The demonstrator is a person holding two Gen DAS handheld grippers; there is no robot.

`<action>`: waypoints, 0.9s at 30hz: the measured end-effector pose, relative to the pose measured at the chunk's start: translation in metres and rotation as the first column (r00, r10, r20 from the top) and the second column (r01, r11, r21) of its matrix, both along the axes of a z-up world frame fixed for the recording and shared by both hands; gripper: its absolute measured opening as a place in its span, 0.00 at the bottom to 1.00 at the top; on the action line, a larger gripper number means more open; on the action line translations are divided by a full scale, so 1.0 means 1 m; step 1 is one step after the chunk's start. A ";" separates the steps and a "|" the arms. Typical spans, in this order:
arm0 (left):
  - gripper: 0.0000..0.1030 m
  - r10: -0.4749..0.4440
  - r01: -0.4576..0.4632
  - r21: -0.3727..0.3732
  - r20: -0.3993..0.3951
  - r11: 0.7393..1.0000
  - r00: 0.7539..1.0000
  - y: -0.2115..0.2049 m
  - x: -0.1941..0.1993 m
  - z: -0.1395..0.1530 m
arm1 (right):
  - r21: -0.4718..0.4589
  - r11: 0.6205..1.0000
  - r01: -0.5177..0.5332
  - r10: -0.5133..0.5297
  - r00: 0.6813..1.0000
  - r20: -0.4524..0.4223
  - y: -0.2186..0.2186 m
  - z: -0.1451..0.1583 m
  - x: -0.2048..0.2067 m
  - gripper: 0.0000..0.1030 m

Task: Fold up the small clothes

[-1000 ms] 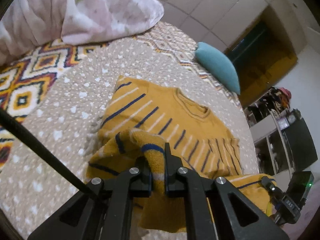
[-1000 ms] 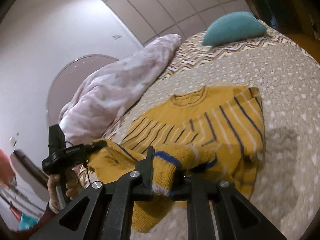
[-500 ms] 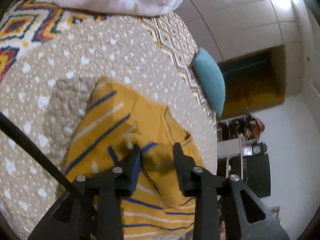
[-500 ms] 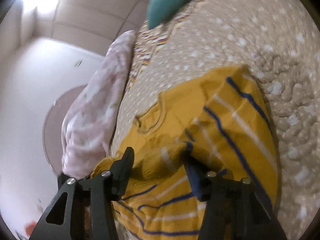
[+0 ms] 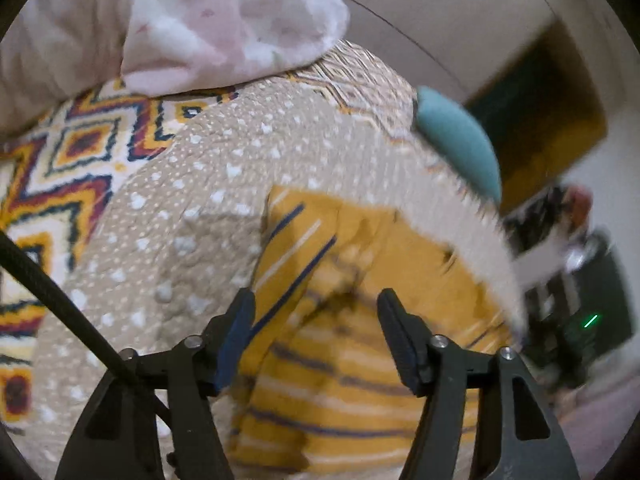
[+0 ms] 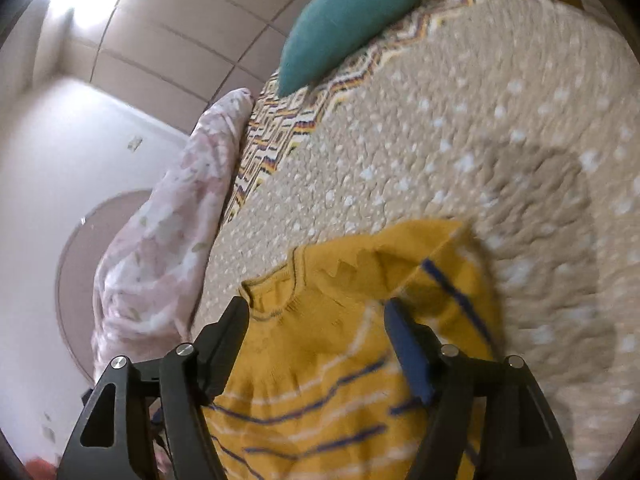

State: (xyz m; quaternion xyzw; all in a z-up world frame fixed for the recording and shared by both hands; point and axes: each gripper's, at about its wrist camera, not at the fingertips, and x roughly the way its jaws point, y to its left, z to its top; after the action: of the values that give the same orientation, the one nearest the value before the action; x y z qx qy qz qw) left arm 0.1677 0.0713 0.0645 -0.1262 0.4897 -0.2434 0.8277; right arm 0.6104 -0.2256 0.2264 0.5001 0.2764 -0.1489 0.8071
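Sweater point(image 5: 360, 360), mustard with navy and white stripes, lies on the dotted bedspread point(image 5: 192, 208), lower part folded toward the collar; left claw point(image 5: 314, 332) and right claw point(image 6: 316, 338) both opening, pads clear of the knit, gripping nothing; lift both away gently so the fold stays flat; edges blurred.

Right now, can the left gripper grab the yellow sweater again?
Probably yes. The left gripper hangs right over the yellow sweater, its jaws opening with knit showing between them, and nothing lies in the way.
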 end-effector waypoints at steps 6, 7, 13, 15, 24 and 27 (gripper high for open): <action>0.62 -0.095 0.079 0.291 0.043 0.954 0.995 -0.013 -0.029 -0.034 | -0.197 0.963 -0.186 0.146 0.969 -0.201 0.060 0.005 -0.043 0.73; 0.55 -0.101 0.077 0.342 0.054 0.936 0.993 -0.016 -0.030 -0.037 | -0.211 0.954 -0.214 0.165 0.960 -0.227 0.067 0.000 -0.048 0.69; 0.41 -0.038 0.000 0.355 0.100 0.935 0.994 0.008 -0.046 -0.018 | -0.275 0.950 -0.145 0.052 0.946 -0.321 0.055 -0.016 -0.090 0.14; 0.41 -0.049 -0.004 0.354 0.141 0.935 0.989 0.011 -0.062 -0.007 | -0.381 0.923 -0.056 -0.098 0.923 -0.373 0.044 -0.009 -0.105 0.13; 0.51 -0.117 0.071 0.263 0.165 0.962 0.979 -0.014 -0.106 -0.044 | -0.311 0.932 -0.186 0.150 0.979 -0.136 0.102 0.004 -0.142 0.61; 0.59 -0.099 0.030 0.256 0.264 0.966 0.959 -0.019 -0.118 -0.057 | -0.346 0.905 -0.247 0.169 0.956 -0.241 0.116 -0.021 -0.121 0.59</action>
State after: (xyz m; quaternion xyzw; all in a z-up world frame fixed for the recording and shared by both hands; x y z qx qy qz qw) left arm 0.0499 0.0526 0.0076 0.0299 0.4008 -0.2222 0.8883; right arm 0.4893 -0.1099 0.2055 0.2876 0.3767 -0.1620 0.8655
